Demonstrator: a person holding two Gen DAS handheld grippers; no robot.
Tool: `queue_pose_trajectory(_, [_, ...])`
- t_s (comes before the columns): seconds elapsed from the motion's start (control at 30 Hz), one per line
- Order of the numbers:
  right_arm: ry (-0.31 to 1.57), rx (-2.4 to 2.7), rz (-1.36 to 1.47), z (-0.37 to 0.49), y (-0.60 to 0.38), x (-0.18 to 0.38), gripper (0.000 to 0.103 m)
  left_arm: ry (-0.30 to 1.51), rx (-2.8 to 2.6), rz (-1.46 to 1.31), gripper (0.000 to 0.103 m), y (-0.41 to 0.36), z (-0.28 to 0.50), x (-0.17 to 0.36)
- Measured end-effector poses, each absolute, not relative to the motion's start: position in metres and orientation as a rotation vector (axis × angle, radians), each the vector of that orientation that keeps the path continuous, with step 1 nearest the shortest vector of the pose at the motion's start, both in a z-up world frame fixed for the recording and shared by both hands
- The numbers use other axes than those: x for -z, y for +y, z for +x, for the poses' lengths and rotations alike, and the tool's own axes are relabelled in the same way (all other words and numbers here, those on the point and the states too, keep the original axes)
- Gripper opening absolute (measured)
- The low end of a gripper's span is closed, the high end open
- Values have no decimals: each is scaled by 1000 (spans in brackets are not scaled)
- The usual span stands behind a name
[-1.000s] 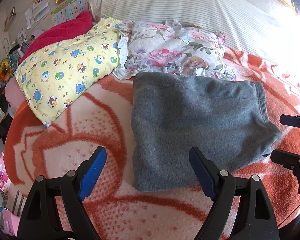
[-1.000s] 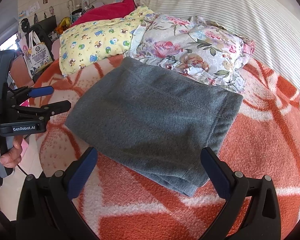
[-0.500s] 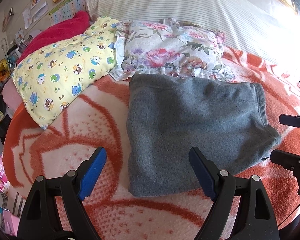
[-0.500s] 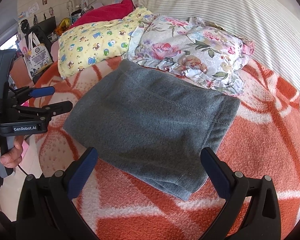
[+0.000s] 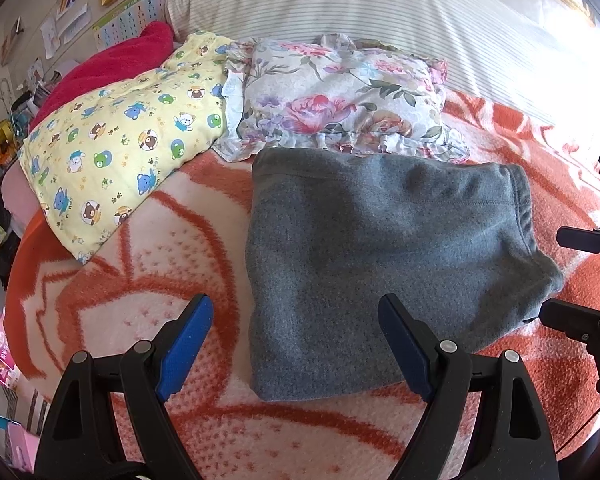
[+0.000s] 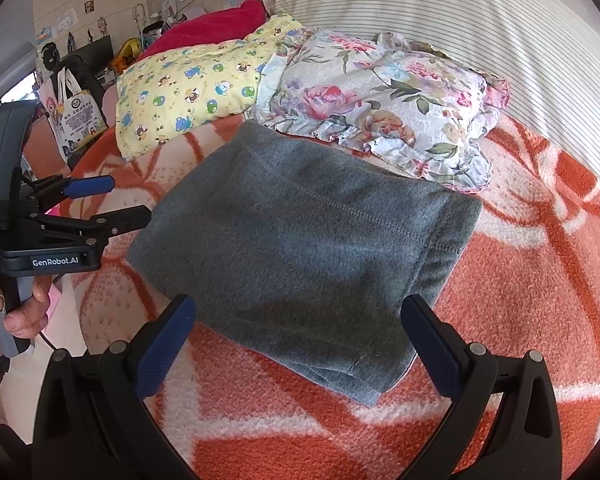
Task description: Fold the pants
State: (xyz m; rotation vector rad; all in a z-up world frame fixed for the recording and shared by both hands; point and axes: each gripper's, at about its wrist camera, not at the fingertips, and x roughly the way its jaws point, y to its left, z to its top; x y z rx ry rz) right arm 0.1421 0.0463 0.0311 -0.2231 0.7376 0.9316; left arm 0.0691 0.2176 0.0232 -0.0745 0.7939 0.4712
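Note:
The grey fleece pants (image 5: 380, 248) lie folded into a compact rectangle on the orange and white blanket (image 5: 152, 264); they also show in the right wrist view (image 6: 312, 252). My left gripper (image 5: 296, 340) is open and empty, held above the fold's near left corner. It also shows at the left of the right wrist view (image 6: 128, 200). My right gripper (image 6: 296, 344) is open and empty, above the fold's near edge. Its fingers (image 5: 576, 276) show at the right edge of the left wrist view, beside the pants' right corner.
A floral pillow (image 5: 340, 96) touches the far edge of the pants. A yellow bear-print pillow (image 5: 124, 136) and a red blanket (image 5: 112, 64) lie at the far left. A striped headboard cushion (image 5: 380, 4) runs behind. Bags and clutter (image 6: 76, 108) stand off the bed's left side.
Both views have shifted slightly; the pants sit a little farther from the cameras. The pants keep their folded shape and both grippers stay open.

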Motion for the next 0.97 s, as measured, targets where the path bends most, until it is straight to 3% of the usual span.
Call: queue_pose_trajectory(0.97, [738, -958, -179, 151, 44, -33, 103, 828, -455, -64, 86, 212, 91, -25])
